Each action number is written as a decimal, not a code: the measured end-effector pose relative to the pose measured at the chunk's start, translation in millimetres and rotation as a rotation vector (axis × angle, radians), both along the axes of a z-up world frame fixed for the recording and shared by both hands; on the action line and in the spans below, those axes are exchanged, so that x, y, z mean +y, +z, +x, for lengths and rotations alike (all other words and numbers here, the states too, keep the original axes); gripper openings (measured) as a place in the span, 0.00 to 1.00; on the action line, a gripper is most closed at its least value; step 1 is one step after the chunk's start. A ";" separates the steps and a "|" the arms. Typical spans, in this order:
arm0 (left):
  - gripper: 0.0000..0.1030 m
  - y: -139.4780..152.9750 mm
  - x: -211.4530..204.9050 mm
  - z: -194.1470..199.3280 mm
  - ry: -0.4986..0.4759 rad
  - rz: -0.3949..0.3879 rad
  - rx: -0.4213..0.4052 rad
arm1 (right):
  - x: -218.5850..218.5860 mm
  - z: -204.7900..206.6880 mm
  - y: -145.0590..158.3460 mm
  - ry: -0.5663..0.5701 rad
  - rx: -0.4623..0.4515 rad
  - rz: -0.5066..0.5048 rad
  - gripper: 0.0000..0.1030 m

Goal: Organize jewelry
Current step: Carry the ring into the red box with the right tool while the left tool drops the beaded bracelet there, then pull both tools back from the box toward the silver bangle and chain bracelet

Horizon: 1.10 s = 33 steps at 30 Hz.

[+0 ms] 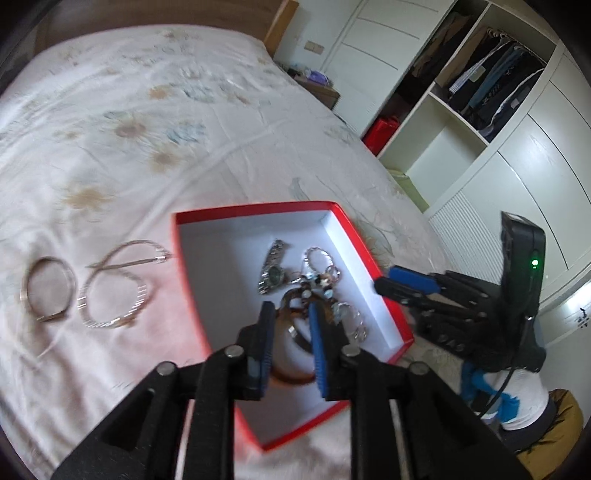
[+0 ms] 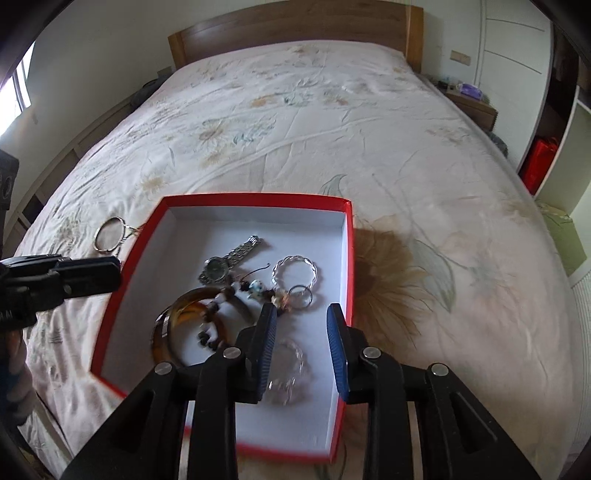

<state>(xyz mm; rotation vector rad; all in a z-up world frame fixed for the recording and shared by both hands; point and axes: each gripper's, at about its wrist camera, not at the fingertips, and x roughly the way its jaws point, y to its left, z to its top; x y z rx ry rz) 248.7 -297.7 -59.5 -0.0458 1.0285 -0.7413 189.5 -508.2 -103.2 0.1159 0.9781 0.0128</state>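
Note:
A red box (image 1: 343, 221) (image 2: 258, 199) with a white inside lies on the bed. In it are a silver watch (image 1: 271, 271) (image 2: 229, 260), a twisted silver ring bracelet (image 2: 295, 271), a beaded charm (image 2: 255, 288), an amber bangle (image 2: 184, 325) and a clear bead bracelet (image 2: 291, 373). A thin silver bangle (image 1: 48, 290) and a silver chain necklace (image 1: 114, 291) lie on the sheet left of the box. My left gripper (image 1: 290, 314) is open and empty above the box. My right gripper (image 2: 301, 317) is open and empty over the box's right half, above the clear bracelet.
The bed has a floral sheet (image 2: 314, 122) and a wooden headboard (image 2: 295, 26). An open white wardrobe (image 1: 480, 92) with hanging clothes stands to the right, with a red bag (image 1: 384, 129) on its floor. A nightstand (image 2: 469, 103) is by the headboard.

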 end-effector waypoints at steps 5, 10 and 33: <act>0.19 24.3 48.2 -25.8 0.077 0.001 -0.049 | 18.3 -32.7 29.7 -0.007 -0.024 -0.005 0.31; 0.19 49.3 98.6 -56.2 0.149 0.023 -0.102 | 48.7 -66.0 59.5 0.005 -0.061 -0.006 0.37; 0.32 103.6 315.7 -169.4 0.483 0.077 -0.248 | 205.5 -144.0 140.7 0.147 -0.224 0.045 0.42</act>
